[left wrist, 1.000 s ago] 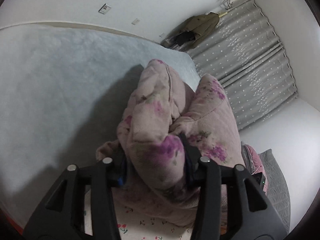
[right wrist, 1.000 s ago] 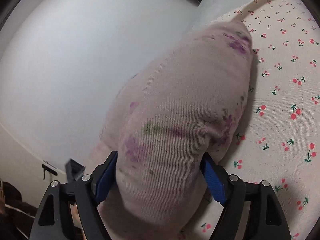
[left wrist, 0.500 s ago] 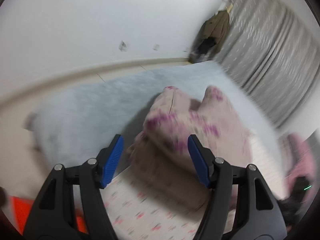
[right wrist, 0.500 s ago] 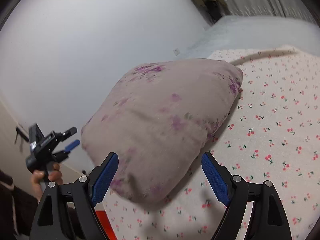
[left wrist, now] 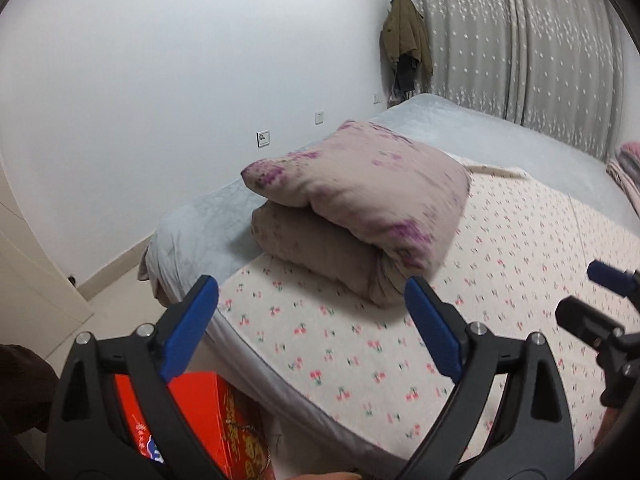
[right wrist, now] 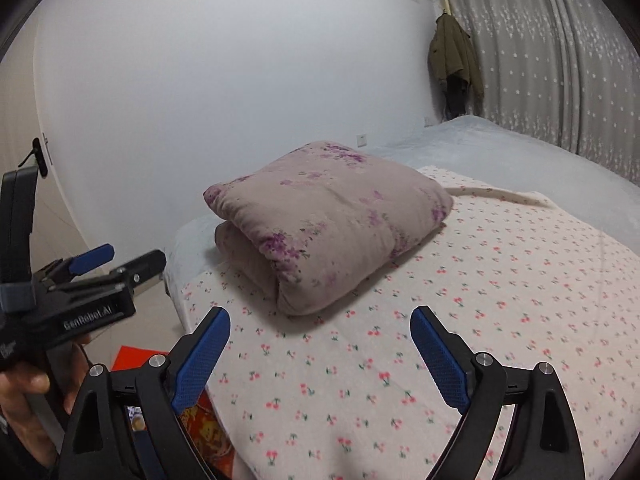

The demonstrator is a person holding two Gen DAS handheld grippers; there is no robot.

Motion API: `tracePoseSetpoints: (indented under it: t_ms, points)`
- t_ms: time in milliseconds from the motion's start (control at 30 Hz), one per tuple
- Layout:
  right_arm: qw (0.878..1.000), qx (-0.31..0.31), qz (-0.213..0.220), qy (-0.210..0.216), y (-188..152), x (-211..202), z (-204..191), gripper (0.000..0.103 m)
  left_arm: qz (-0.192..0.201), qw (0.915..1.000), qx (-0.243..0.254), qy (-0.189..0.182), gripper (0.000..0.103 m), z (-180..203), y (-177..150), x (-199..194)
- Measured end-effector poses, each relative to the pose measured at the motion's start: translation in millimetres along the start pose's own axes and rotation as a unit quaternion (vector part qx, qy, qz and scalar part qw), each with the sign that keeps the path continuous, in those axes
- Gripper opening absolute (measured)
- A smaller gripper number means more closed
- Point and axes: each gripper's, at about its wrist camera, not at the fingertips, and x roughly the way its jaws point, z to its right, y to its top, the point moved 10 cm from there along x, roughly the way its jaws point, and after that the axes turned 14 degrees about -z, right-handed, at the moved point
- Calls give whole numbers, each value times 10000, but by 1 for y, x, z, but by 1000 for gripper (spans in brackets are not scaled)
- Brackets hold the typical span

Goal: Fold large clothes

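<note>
A large padded garment (left wrist: 360, 208), mauve with purple flowers, lies folded in a thick bundle on the cherry-print sheet (left wrist: 520, 240) near the bed's far corner. My left gripper (left wrist: 311, 286) hovers in front of it, jaws opening, nothing between them. In the right wrist view the same bundle (right wrist: 328, 224) rests beyond my right gripper (right wrist: 320, 316), whose jaws are also opening and hold nothing. The left gripper (right wrist: 120, 264) shows at that view's left edge, held by a hand. The right gripper (left wrist: 580, 292) appears at the left wrist view's right edge.
A grey blanket (left wrist: 480, 136) covers the bed's far side under the cherry-print sheet (right wrist: 520, 280). A red box (left wrist: 224, 412) stands on the floor by the bed's near corner. A coat (right wrist: 452, 56) hangs beside the grey curtain (right wrist: 560, 60). Pink and grey fabric (left wrist: 628, 160) lies at the right.
Both grippers have let go of the garment, widened, and drawn back and up from the bed. The bundle now lies flat and folded on the sheet.
</note>
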Motion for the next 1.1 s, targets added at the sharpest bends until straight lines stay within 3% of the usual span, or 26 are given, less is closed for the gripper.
tracePoseSetpoints:
  t_ms: [400, 533, 867, 1100]
  points:
    - [9990, -237, -250, -295, -47, -36, 12, 93, -271, 9995, 100, 123, 95, 34, -47, -17]
    - [9989, -290, -195, -326, -57, -39, 13, 93, -595, 9981, -29, 170, 95, 36, -56, -12]
    - [9989, -50, -204, -423, -62, -36, 28, 93, -271, 9993, -177, 172, 96, 35, -61, -33]
    - [9988, -59, -122, -471, -64, -41, 20, 93, -309, 9990, -281, 171, 96, 30, -64, -33]
